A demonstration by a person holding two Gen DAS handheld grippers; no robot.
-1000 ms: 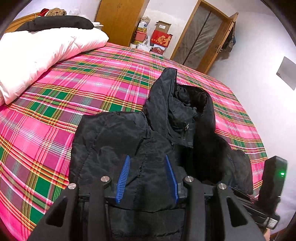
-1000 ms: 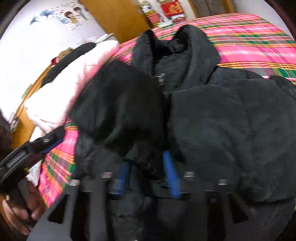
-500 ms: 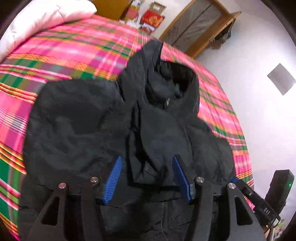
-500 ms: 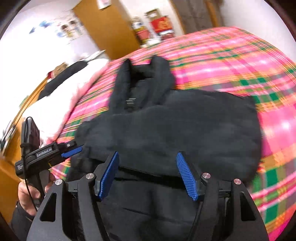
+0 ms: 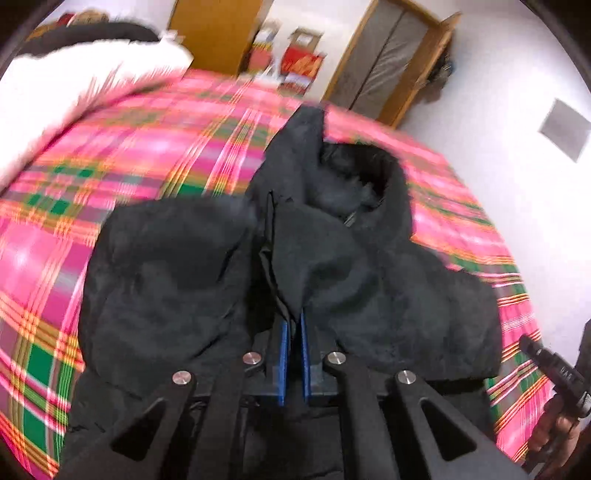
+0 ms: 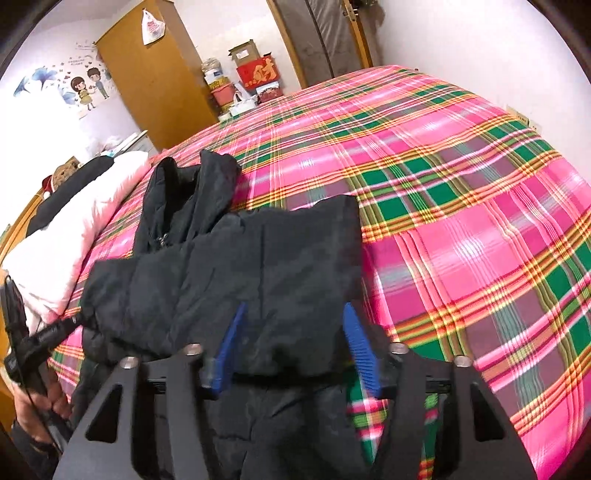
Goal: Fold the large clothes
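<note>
1. Left gripper (image 5: 292, 325): jaws have just closed, pinching a fold of the jacket (image 5: 229, 280).
2. Right gripper (image 6: 295, 332): jaws have been narrowing yet stand apart, jacket edge between them, pads not pressing.
3. One black jacket (image 6: 236, 266), lying on the plaid bed (image 6: 461, 221).
4. Around: one white quilt (image 6: 74, 229), one wardrobe (image 6: 155, 81), boxes (image 6: 255, 70) by the door.

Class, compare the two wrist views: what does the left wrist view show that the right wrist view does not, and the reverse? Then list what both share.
Only the left wrist view: the left hand-held gripper shut on a fold of the black jacket, and a grey wall panel.

Only the right wrist view: cartoon wall stickers, and a white bag on the wardrobe.

Both: the jacket, plaid bed, white pillow, red box.
</note>
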